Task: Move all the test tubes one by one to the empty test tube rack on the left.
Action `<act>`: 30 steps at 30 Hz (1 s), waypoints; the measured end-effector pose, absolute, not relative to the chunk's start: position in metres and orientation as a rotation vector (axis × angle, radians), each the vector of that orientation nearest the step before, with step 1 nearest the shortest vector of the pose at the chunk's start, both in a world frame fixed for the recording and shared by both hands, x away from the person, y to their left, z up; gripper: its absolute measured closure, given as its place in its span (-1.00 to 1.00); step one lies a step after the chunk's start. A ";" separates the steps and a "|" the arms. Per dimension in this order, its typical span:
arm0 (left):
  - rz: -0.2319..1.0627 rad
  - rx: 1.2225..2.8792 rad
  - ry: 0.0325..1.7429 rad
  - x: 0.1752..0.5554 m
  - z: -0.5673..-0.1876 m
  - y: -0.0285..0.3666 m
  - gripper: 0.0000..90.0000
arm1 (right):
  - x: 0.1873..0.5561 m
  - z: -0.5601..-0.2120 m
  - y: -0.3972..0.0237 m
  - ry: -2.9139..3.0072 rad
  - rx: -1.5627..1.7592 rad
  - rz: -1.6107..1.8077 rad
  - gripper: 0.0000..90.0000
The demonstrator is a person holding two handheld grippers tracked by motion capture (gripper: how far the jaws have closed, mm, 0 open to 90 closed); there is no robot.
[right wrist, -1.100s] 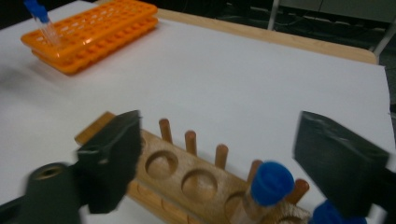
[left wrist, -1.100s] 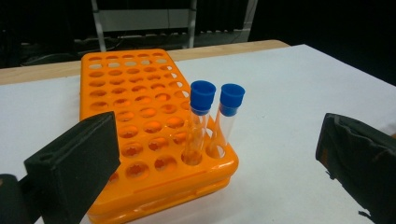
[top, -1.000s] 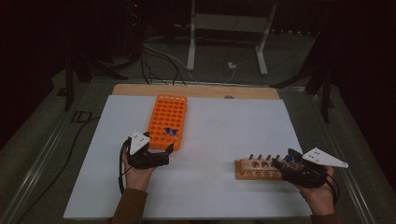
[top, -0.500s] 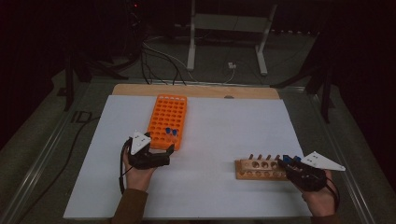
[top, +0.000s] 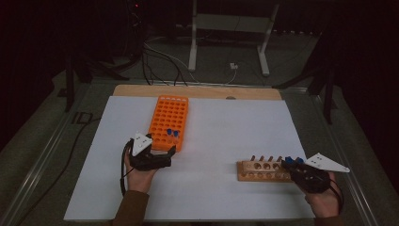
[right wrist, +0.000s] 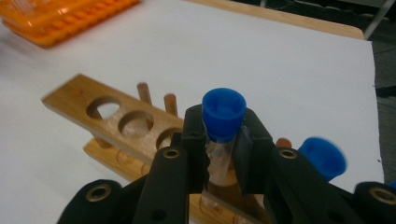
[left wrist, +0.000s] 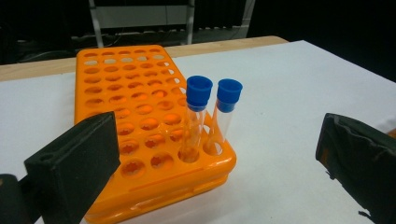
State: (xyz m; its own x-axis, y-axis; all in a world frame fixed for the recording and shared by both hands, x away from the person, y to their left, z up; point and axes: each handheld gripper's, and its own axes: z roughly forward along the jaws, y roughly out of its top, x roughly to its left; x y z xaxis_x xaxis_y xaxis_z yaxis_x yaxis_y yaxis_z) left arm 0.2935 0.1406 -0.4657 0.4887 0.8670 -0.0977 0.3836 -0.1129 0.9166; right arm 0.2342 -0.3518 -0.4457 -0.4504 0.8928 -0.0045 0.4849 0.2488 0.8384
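Progress looks partial to us: we seem to be moving blue-capped tubes from the wooden rack to the orange one, and two are already across. Largest on the white sheet (top: 226,141) covering the table is the orange rack (top: 169,121), lying toward our left, most of its holes bare; two capped tubes (left wrist: 208,116) stand upright side by side in its near corner. Our left gripper (top: 155,157) rests just at that near end with its jaws spread wide, the rack's corner between them but nothing pressed, so we read it as waiting or steadying. To our right, well apart from the orange rack, stands the wooden rack (top: 262,170), several of its holes open in the right gripper view. There our right gripper (right wrist: 219,140) has just been closing, and its jaws now pinch a clear tube (right wrist: 223,114) just under its blue cap, the tube upright with its lower end seemingly in the rack. Another blue cap (right wrist: 322,156) shows beside it, blurred. We judge this tube's lift, carry and seating are left, then at least one more.
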 end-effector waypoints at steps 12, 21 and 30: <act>0.584 1.710 1.073 0.294 -0.466 0.141 -0.99 | 0.235 -0.415 -0.357 2.006 1.235 1.185 0.71; 0.577 1.712 1.069 0.294 -0.466 0.138 -0.99 | 0.238 -0.391 -0.359 1.981 1.201 1.276 0.71; 0.579 1.715 1.060 0.293 -0.464 0.135 -0.99 | 0.251 -0.387 -0.334 2.000 1.151 1.320 0.71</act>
